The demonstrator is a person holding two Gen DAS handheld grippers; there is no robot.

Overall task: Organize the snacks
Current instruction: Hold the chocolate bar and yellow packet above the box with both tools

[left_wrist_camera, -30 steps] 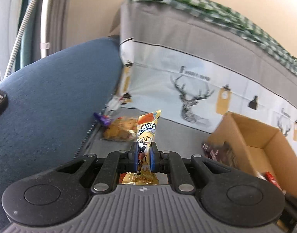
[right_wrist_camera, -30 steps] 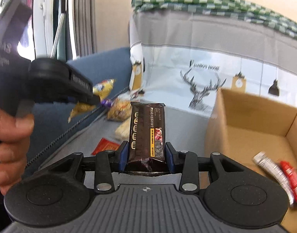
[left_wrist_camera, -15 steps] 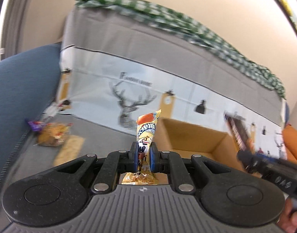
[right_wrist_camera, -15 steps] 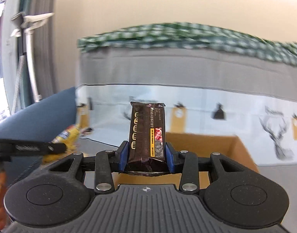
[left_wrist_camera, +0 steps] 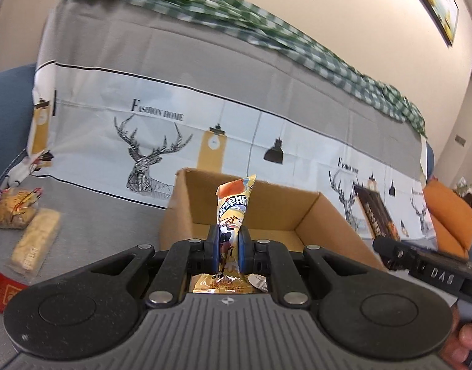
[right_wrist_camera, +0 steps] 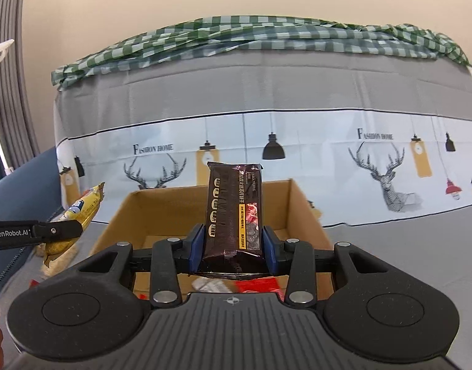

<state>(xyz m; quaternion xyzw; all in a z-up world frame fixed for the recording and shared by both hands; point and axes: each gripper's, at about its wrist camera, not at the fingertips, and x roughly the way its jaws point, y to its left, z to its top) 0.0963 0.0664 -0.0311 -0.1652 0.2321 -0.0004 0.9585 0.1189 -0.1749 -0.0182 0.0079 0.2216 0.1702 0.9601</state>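
Left gripper (left_wrist_camera: 229, 248) clamped tight on a thin yellow snack stick (left_wrist_camera: 232, 212), held upright. Right gripper (right_wrist_camera: 232, 248) partly closed on a dark biscuit pack (right_wrist_camera: 234, 212), also upright, pads pressing both sides. Both aimed at the open cardboard box (right_wrist_camera: 303, 212) just ahead on the sofa seat; a red wrapper (right_wrist_camera: 256, 286) and a silver one already lie on the box floor. Step looks like the drop-off: carry each snack over the near wall until it's fully above the opening, lower it, then release, one hand at a time so the grippers don't bump over the box. Keep the pack clear of the rim, it's wide. Still loose left of the box: a pale bar (left_wrist_camera: 35, 240), a bagged pastry (left_wrist_camera: 15, 208), a red packet (left_wrist_camera: 6, 289). Behind, the deer-print sofa cover (left_wrist_camera: 205, 108) with a green checked cloth (right_wrist_camera: 266, 35) on top.
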